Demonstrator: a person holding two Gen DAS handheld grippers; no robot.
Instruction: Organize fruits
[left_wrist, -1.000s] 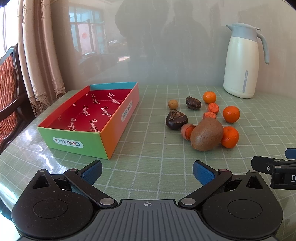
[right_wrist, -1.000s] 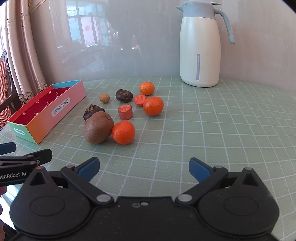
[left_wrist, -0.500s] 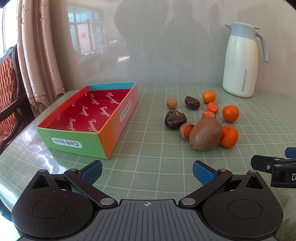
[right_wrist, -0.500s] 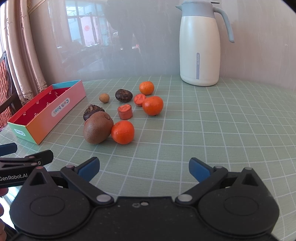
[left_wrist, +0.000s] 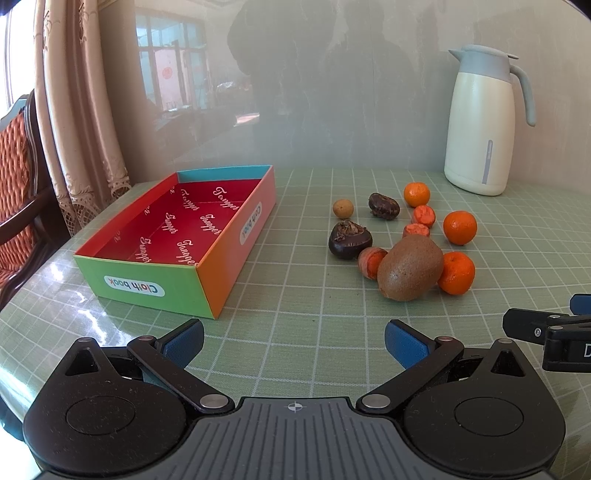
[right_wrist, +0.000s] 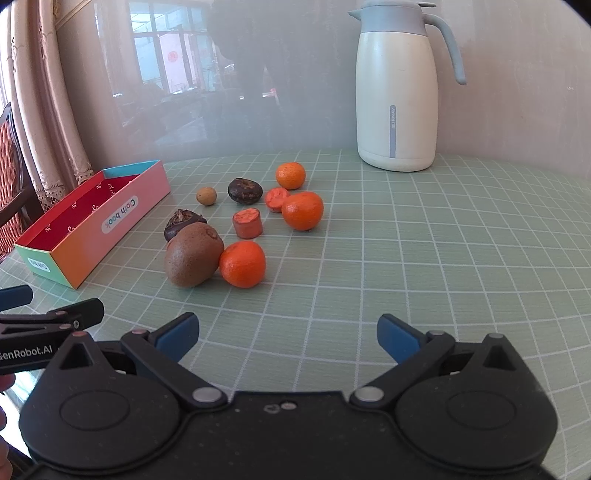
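the left tongs (left_wrist: 293, 338) hover spread wide over the green checked bench (left_wrist: 295, 306), holding nothing. ahead left sits an open red-lined box (left_wrist: 236, 240). to its right a kiwi (left_wrist: 410, 272) touches a mandarin (left_wrist: 456, 273), among other small fruits. a white jug (left_wrist: 480, 125) stands behind.

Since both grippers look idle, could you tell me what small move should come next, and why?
Probably ease the right gripper forward toward the nearest tangerine. Both it and the left gripper are open and hold nothing, the box holds no fruit, and that tangerine lies closest ahead, touching the kiwi.
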